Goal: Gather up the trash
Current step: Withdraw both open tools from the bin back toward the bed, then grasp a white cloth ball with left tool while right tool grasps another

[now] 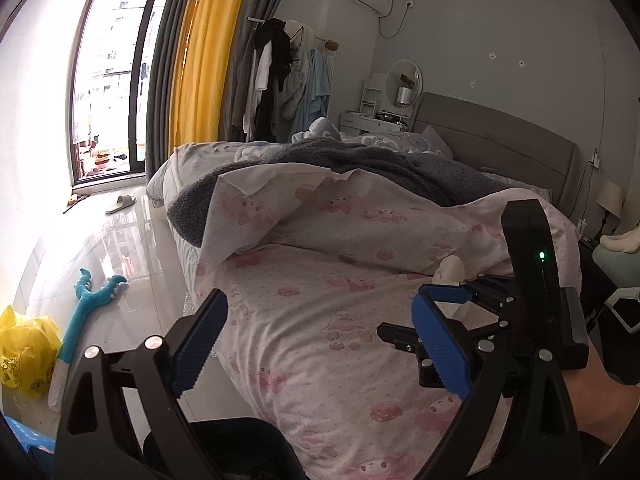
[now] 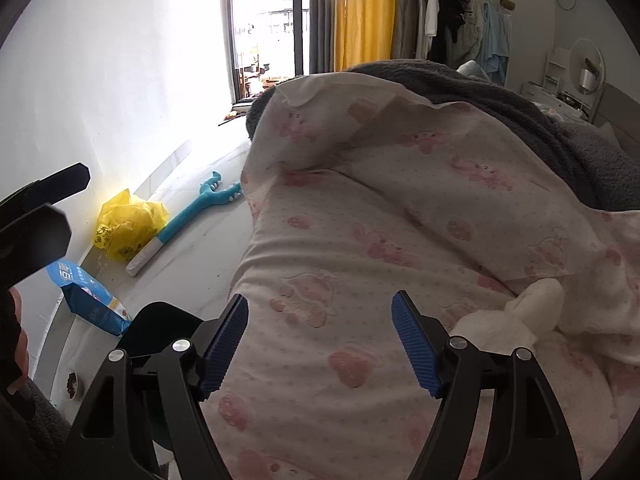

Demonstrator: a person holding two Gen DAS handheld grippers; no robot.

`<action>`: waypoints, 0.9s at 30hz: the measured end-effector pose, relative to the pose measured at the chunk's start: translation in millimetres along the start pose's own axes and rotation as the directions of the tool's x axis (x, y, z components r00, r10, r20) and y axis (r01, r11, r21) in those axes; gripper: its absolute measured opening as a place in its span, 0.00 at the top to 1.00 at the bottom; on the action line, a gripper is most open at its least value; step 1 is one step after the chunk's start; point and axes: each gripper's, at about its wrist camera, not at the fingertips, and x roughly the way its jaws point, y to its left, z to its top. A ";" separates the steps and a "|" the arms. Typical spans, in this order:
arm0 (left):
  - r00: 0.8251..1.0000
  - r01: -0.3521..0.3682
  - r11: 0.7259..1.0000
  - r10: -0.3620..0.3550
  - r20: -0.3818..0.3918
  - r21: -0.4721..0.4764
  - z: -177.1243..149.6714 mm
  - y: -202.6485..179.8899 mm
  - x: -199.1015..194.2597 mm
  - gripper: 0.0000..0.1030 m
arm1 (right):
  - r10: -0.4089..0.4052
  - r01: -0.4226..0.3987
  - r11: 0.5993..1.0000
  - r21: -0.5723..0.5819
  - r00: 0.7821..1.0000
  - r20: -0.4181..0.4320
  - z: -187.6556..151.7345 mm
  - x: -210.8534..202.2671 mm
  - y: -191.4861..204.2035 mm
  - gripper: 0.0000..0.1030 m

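both our grippers, left gripper (image 1: 320, 340) and right gripper (image 2: 320, 340), gape empty; crumpled white tissue wad (image 2: 516, 320) sits on pink-print cotton quilt (image 2: 360, 240) near bed's right edge; risk pinching quilt fabric too

Crumpled tissue (image 2: 520, 316) on the bed's quilt (image 2: 360, 240), plastic bag (image 2: 124, 224) on the floor left of the bed, beside the wall
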 end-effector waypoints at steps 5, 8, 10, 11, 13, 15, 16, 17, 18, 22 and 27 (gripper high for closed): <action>1.000 0.007 1.000 -0.007 -0.004 0.005 -0.7 -9.1 12.5 0.08 | -0.003 0.003 0.999 0.044 1.000 0.007 2.9 -0.6 -33.3 0.23; 1.000 -0.001 0.999 0.001 -0.005 0.038 -1.3 -16.6 20.1 0.08 | 0.005 -0.006 0.997 0.083 1.000 0.015 2.9 -2.0 -53.1 0.23; 1.000 0.002 0.999 -0.001 -0.008 0.052 -0.8 -21.6 26.5 0.08 | -0.003 0.001 0.995 0.097 1.000 0.027 4.2 -3.1 -66.4 0.23; 1.000 0.010 0.999 -0.009 -0.012 0.053 -0.5 -23.9 30.6 0.08 | -0.011 0.008 0.995 0.099 1.000 0.030 4.3 -3.3 -71.7 0.23; 1.000 0.024 0.998 -0.023 -0.018 0.055 -0.4 -29.2 39.4 0.08 | -0.029 0.026 0.994 0.104 0.999 0.028 4.6 -1.1 -84.7 0.23; 0.999 0.030 0.998 -0.028 -0.030 0.063 -1.7 -34.6 46.6 0.08 | -0.038 0.034 0.992 0.122 0.999 0.028 3.8 0.3 -98.6 0.23; 0.999 0.036 0.997 -0.033 -0.038 0.067 -2.4 -37.1 50.0 0.08 | -0.043 0.039 0.990 0.134 0.999 0.030 3.3 0.5 -106.4 0.23; 0.998 0.045 0.996 -0.041 -0.048 0.071 -3.0 -40.5 53.8 0.08 | -0.048 0.043 0.988 0.147 0.998 0.033 2.7 0.4 -113.4 0.23; 0.998 0.050 0.996 -0.046 -0.053 0.075 -3.8 -43.5 56.1 0.08 | -0.053 0.047 0.986 0.158 0.998 0.033 2.1 0.9 -120.7 0.23; 0.997 0.055 0.989 -0.045 -0.070 0.138 -7.0 -61.2 69.7 0.07 | -0.075 0.070 0.981 0.183 0.997 0.020 -1.4 5.4 -145.0 0.23; 0.990 0.099 0.983 -0.082 -0.112 0.153 -11.3 -75.7 89.6 0.07 | -0.071 0.070 0.974 0.214 0.997 -0.003 -7.4 14.6 -168.0 0.23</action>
